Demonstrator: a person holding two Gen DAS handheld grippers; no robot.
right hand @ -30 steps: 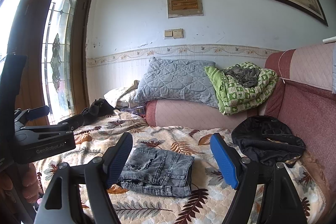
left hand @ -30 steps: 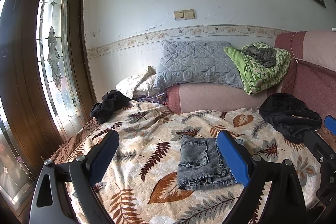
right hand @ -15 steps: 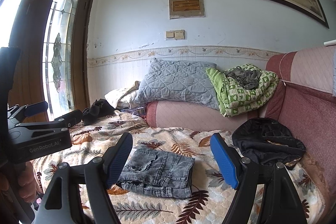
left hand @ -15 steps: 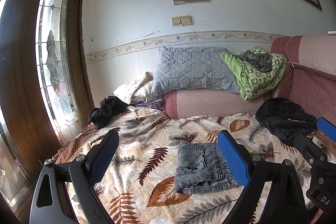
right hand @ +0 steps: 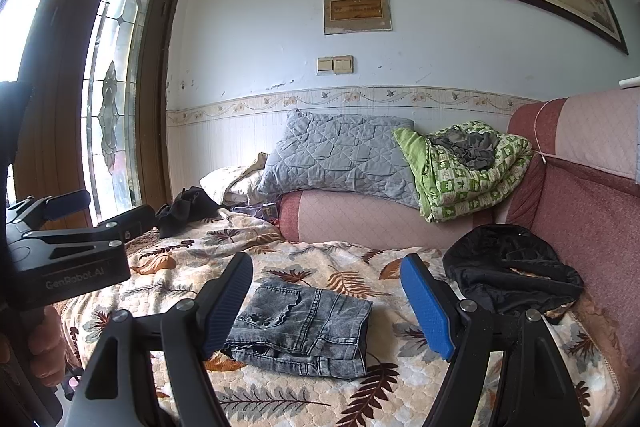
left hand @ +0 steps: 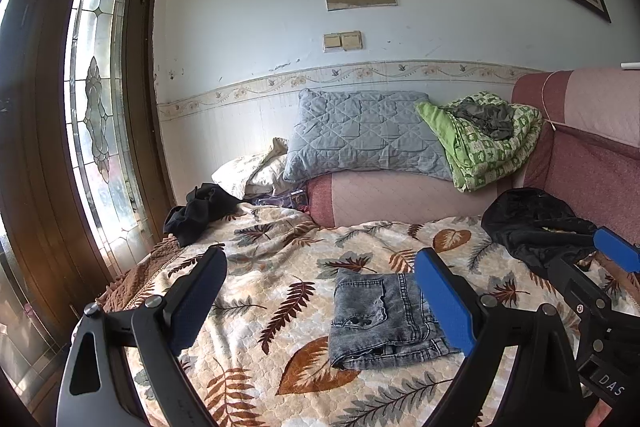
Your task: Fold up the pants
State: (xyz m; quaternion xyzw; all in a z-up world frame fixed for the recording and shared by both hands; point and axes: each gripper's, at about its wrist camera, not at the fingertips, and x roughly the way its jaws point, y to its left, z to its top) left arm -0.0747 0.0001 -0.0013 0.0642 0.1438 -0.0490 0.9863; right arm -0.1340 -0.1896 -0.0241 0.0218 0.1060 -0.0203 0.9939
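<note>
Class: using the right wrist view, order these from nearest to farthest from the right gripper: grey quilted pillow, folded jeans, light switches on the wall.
1. folded jeans, on the bedspread between the right gripper fingers.
2. grey quilted pillow, atop the pink bolster behind.
3. light switches, high on the wall.

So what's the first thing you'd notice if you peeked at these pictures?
The folded grey jeans lying in the middle of the leaf-patterned bedspread, with both grippers' blue fingers spread open above them. Behind, a bright green blanket is heaped on the sofa back, beside a grey quilted pillow.
</note>
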